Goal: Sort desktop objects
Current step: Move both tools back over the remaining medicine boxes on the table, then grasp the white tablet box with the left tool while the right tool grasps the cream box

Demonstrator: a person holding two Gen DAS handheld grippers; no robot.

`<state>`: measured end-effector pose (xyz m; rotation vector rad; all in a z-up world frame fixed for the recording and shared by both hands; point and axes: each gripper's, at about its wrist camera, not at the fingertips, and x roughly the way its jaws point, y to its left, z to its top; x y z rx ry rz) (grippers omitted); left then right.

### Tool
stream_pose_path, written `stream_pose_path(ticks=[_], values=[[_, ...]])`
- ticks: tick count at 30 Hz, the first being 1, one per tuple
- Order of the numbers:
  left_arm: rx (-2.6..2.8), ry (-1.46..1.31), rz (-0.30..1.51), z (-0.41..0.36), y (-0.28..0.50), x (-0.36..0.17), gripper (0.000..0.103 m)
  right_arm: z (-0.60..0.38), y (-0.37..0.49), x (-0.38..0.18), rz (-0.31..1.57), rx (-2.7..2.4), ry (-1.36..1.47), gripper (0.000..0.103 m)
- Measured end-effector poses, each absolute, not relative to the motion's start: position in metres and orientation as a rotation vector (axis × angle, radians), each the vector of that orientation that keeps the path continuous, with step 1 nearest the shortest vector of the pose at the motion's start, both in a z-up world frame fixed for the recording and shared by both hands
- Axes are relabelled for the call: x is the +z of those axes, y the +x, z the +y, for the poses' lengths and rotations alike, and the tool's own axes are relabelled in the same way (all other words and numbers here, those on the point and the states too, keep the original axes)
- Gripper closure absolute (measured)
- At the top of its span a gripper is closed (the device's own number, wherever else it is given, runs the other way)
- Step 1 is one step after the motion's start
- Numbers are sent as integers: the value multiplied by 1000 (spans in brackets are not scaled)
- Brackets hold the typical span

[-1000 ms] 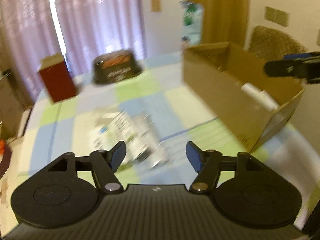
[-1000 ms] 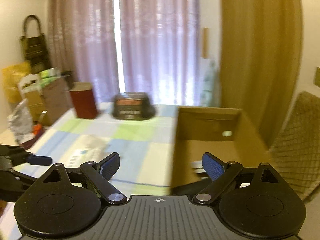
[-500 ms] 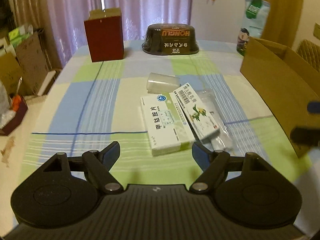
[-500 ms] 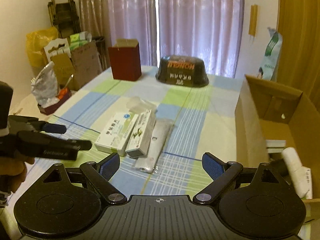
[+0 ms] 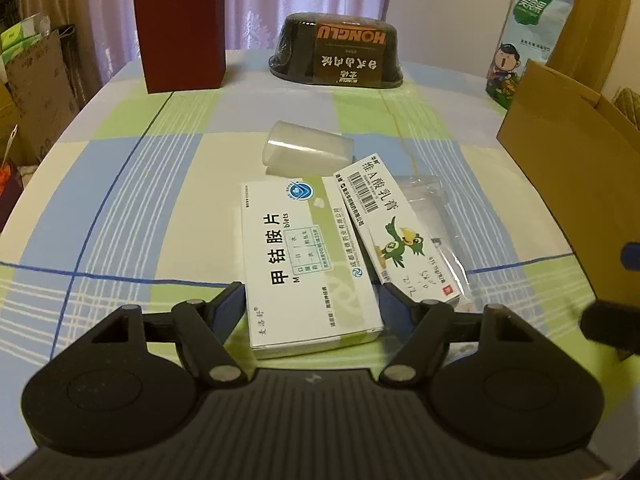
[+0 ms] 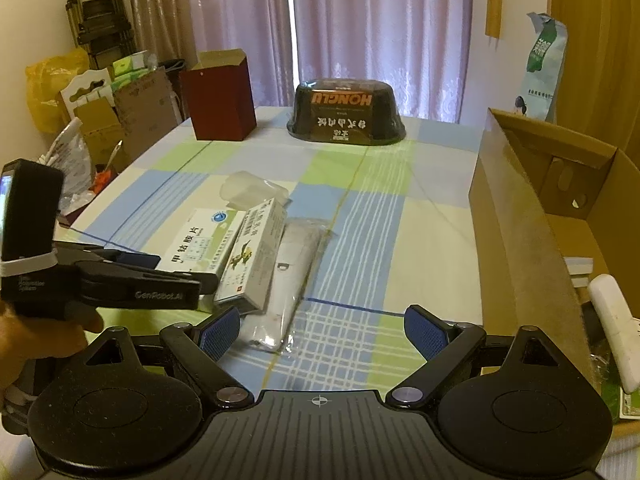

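The white medicine box lies flat near the table's near edge, its near end between the wide-spread fingers of my left gripper. The green-bird box touches its right side (a clear pouch beyond), so my right finger could snag or drag it. My right gripper hangs wide, empty, beside the cardboard box along the right edge.

- We see open bench between the sleeve pack and the cardboard box.
- We find the left gripper flanking the white medicine box; the narrow carton crowds its right side.
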<state>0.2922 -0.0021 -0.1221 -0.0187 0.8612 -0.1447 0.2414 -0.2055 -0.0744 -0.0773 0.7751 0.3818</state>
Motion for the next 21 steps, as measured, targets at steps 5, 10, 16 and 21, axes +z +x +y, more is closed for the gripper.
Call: stream_pose_path(ticks=[5, 10, 16, 21], values=[[-141, 38, 877, 14, 276, -116, 34, -189, 247, -81, 764, 409, -92, 11], [-133, 75, 901, 35, 249, -106, 37, -163, 254, -93, 760, 446, -107, 11], [-110, 55, 906, 59, 236, -103, 26, -123, 268, -111, 746, 459, -223, 12], [-118, 42, 924, 64, 237, -111, 26, -97, 281, -126, 747, 455, -336, 30]])
